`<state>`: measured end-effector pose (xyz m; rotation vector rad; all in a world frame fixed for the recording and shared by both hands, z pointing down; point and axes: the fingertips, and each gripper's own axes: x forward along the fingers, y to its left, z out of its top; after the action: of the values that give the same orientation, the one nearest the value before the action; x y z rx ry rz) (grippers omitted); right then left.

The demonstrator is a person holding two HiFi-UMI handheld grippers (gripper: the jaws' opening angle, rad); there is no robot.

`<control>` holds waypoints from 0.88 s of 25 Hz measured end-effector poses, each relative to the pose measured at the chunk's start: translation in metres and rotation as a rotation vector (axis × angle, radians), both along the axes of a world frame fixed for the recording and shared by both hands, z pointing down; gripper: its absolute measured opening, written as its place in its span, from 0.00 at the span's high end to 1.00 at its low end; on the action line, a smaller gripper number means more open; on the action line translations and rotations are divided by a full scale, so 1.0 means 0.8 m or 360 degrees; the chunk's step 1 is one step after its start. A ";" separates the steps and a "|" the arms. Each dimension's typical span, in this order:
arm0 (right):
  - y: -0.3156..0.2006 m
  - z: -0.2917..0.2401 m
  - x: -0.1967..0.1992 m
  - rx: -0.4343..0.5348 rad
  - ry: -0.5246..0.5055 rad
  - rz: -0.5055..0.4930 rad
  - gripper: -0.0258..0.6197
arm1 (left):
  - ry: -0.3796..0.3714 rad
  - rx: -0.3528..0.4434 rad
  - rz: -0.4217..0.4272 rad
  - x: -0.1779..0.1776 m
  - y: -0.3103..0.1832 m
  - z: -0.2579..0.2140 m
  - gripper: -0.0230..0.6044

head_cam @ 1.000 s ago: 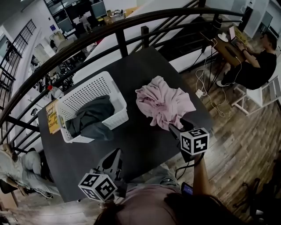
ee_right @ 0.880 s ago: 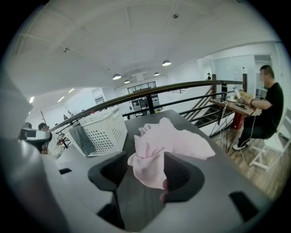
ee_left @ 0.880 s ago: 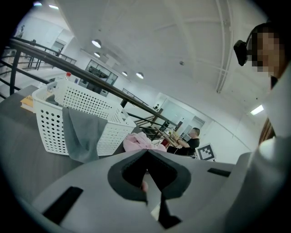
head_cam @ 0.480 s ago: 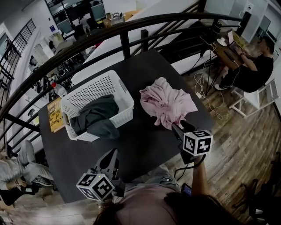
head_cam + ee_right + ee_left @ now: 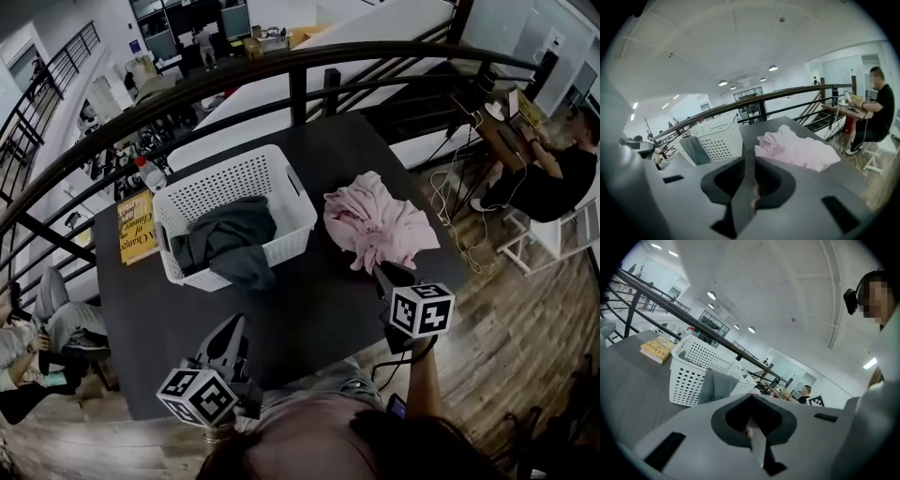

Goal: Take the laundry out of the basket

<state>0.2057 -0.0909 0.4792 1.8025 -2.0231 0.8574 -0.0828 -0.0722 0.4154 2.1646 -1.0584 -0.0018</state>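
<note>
A white perforated basket (image 5: 281, 171) stands on the dark table (image 5: 309, 309). A grey garment (image 5: 230, 246) fills it and hangs over its near rim. A pink garment (image 5: 380, 220) lies crumpled on the table to the basket's right. My right gripper (image 5: 382, 272) sits just short of the pink garment's near edge. Its jaws have just been closing and meet with nothing between them. In the right gripper view the pink garment (image 5: 797, 150) lies beyond the right gripper (image 5: 749, 159). My left gripper (image 5: 234, 323) hovers over the table's near side, shut and empty, and points at the basket (image 5: 689, 376) and the grey garment (image 5: 717, 385).
A yellow book (image 5: 138, 230) lies left of the basket, with a bottle (image 5: 148, 173) behind it. A black railing (image 5: 300, 66) curves round the table's far side. A person sits at a desk (image 5: 562, 164) to the right, beyond the table's edge.
The view has swung, so the basket and the pink garment sit further right in the picture. The right gripper's jaws have closed, clear of the pink garment. The left gripper has drifted sideways.
</note>
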 end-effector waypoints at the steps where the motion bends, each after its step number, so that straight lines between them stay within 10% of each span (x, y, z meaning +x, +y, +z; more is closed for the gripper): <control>1: -0.004 -0.001 -0.006 0.0001 -0.0001 -0.0023 0.85 | -0.0004 -0.0003 -0.0023 -0.006 0.000 0.000 0.97; 22: -0.061 -0.010 -0.164 -0.0012 0.0094 -0.0673 0.92 | 0.0012 -0.0061 -0.0525 -0.091 0.009 0.013 0.97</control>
<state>0.0743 -0.1400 0.4714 1.3012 -2.2378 0.6725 -0.1559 -0.0649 0.4258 1.9320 -1.3872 -0.1407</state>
